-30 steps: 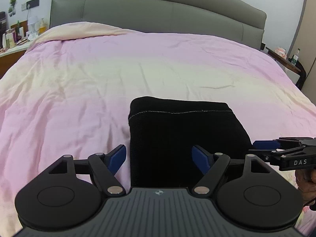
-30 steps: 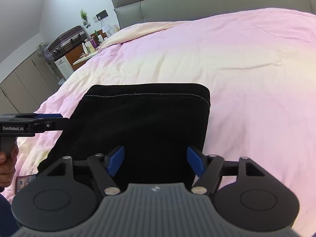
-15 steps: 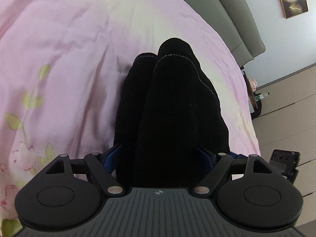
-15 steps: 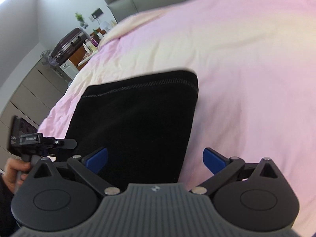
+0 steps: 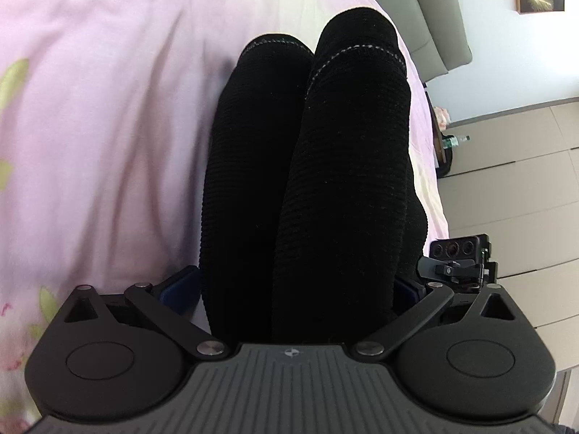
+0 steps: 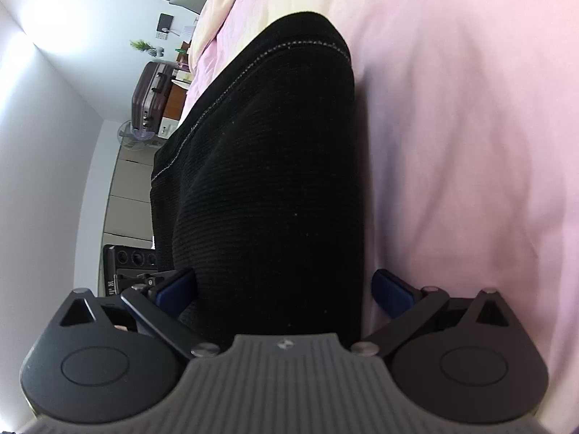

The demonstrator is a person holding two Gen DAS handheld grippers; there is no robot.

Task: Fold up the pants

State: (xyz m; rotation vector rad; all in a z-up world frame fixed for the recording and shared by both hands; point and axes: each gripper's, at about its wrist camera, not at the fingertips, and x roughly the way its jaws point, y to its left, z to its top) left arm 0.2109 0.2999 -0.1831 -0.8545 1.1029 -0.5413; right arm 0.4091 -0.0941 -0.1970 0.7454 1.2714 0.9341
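Two sets of tongs straddle opposite ends of one dark bundle, and neither is clamped: the left tongs (image 5: 289,285) have their blue pads spread to either side of the black pants (image 5: 318,166) with the jaws opening at this moment, the cloth lying between them but not pinched, while the right tongs (image 6: 286,289) stand spread wide, their right pad clear of the fabric over the pink duvet (image 6: 470,144) and their left pad just beside the bundle's edge. The pants lie on the bed as a thick, several-layered stack; from the left wrist view two rounded lobes rise side by side with a pale stitched hem running over their far end, and from the right wrist view the same hem line runs along the top edge. The knit looks ribbed, soft and fairly bulky, so it will likely sag and slump rather than hold a crease, and the layers may slide over one another if only the top one is caught. It should be light, not fragile, and its textured surface ought to give the pads good purchase. A sound hold would probably take all layers together near a corner of the stack, low against the duvet, without pinching the bedcover beneath. Beyond the bed stand a grey headboard (image 5: 434,11) and pale cupboards (image 5: 514,166).
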